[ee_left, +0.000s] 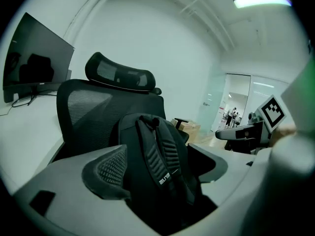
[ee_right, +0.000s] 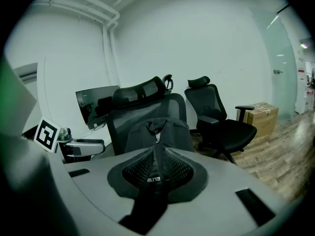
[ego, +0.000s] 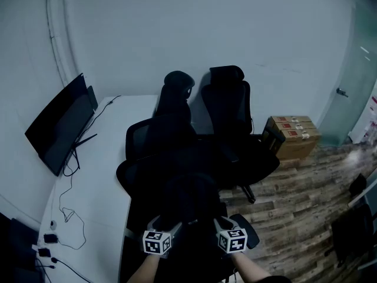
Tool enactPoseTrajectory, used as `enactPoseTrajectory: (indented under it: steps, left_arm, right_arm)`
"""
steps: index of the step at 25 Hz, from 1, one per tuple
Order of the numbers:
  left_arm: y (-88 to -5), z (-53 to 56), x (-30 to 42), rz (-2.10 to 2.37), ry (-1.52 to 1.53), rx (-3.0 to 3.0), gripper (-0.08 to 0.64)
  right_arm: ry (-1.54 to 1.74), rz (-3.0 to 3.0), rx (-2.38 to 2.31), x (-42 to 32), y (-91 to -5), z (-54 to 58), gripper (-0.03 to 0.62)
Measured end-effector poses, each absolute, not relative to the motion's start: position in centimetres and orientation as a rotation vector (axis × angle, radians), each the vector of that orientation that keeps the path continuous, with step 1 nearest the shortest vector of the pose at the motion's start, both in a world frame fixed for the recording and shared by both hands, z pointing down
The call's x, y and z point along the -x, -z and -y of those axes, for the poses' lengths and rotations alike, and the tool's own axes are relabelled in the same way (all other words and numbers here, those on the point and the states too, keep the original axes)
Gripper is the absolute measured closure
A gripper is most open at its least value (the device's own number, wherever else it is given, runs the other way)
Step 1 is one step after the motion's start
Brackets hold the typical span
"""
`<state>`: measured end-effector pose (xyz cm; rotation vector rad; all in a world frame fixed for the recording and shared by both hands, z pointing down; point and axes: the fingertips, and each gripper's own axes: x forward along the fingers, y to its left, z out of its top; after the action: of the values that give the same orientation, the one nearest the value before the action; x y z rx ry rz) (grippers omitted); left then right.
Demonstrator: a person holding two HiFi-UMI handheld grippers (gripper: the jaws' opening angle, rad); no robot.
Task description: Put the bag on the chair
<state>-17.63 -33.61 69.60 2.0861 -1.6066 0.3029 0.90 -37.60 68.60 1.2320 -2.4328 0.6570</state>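
White walls and plank flooring frame the head view: the black backpack sits upright on the nearer office chair, with the left gripper and right gripper at its top. In the left gripper view, the jaws stand wide around the backpack's straps. In the right gripper view, the jaws stand narrow, pinching one shoulder strap.

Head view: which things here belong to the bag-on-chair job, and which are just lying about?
Job:
- bag
- nearer chair
- right gripper, shut on the bag's strap
- left gripper, jaws apart round the bag

Lying about:
- second chair
- monitor
- cables on the desk
- cardboard boxes
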Motion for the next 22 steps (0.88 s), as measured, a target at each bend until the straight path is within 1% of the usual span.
enactPoseTrajectory:
  steps: [11, 12, 13, 15, 22]
  left_arm:
    - [-65.6, 27.3, 16.1, 1.555, -0.24, -2.174, 0.149]
    - [-65.3, 26.7, 16.1, 1.554, -0.24, -2.182, 0.163]
    - [-65.0, 26.2, 16.2, 1.555, -0.241, -2.189, 0.195]
    - [-64.3, 25.0, 16.2, 1.557, -0.238, -2.209, 0.285]
    - [-62.1, 20.7, 15.3, 1.499, -0.224, -2.306, 0.366]
  right_arm:
    - [-0.609, 2.471, -1.286, -0.5, -64.7, 31.0, 0.512]
    - [-0.616, 2.473, -1.298, -0.5, -64.4, 30.3, 0.514]
    - [-0.619, 2.476, -1.308, -0.4, -64.1, 29.7, 0.514]
    - [-0.613, 2.481, -1.327, -0.4, -63.6, 28.6, 0.514]
    - [-0.585, 2.503, -1.378, -0.3, -61.8, 24.4, 0.515]
